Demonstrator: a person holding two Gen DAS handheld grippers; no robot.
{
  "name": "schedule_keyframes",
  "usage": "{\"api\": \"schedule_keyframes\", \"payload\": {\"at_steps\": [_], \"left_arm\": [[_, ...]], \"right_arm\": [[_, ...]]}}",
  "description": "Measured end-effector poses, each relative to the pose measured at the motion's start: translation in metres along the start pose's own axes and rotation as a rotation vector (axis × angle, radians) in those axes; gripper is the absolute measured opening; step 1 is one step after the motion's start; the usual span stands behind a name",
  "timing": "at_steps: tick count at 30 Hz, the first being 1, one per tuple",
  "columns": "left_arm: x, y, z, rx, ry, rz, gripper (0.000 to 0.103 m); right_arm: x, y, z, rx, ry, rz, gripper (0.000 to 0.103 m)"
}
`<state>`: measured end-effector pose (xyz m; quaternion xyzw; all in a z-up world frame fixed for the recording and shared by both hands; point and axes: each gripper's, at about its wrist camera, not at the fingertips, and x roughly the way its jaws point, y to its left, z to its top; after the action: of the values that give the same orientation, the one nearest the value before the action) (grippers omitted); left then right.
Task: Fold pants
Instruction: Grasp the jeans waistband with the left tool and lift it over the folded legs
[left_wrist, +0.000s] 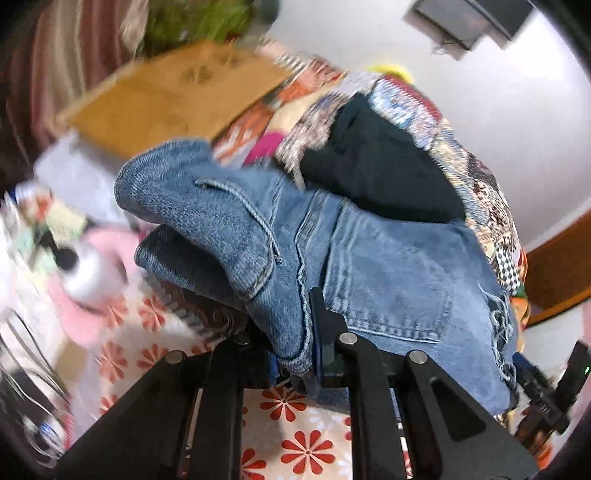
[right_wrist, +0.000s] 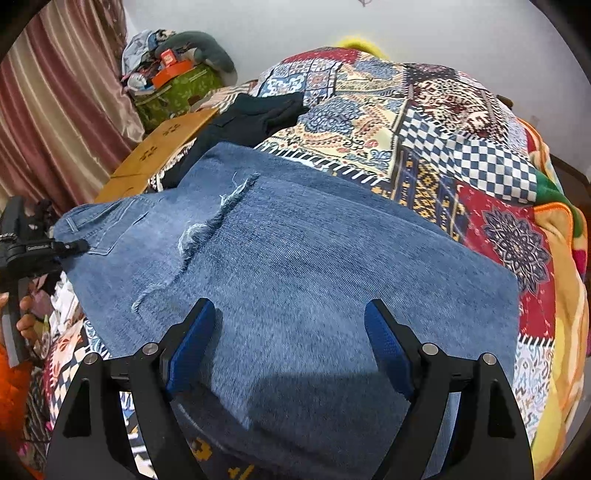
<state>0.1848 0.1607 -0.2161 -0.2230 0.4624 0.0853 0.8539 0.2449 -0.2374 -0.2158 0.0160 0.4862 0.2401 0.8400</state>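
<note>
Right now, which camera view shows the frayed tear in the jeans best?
The right wrist view: the frayed tear runs sharp and unobstructed across the flat jeans. The left wrist view shows only its ragged threads at the fabric's edge, seen at an angle and slightly blurred.

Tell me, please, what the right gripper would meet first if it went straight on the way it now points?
Most likely the jeans: the open right gripper hangs just over the flat denim, jaws spread wide. Depth is unclear, so it might skim along the cloth toward the patchwork blanket beyond.
</note>
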Motion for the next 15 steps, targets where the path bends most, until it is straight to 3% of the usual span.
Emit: {"api": "schedule_keyframes", "payload": {"at_steps": [7, 12, 15], "left_arm": [[-0.067, -0.069, 0.016, 0.208, -0.220, -0.012, 0.013], [-0.096, -0.139, 0.023, 0.359, -0.332, -0.076, 0.013], [-0.103, -0.184, 0.020, 0.449, -0.367, -0.119, 0.013]], "right_arm": [[-0.036, -0.026, -0.024, 0.083, -0.057, -0.050, 0.081], [-0.058, -0.059, -0.046, 0.190, -0.081, -0.092, 0.081], [-0.053, -0.077, -0.062, 0.253, -0.045, -0.090, 0.081]]}}
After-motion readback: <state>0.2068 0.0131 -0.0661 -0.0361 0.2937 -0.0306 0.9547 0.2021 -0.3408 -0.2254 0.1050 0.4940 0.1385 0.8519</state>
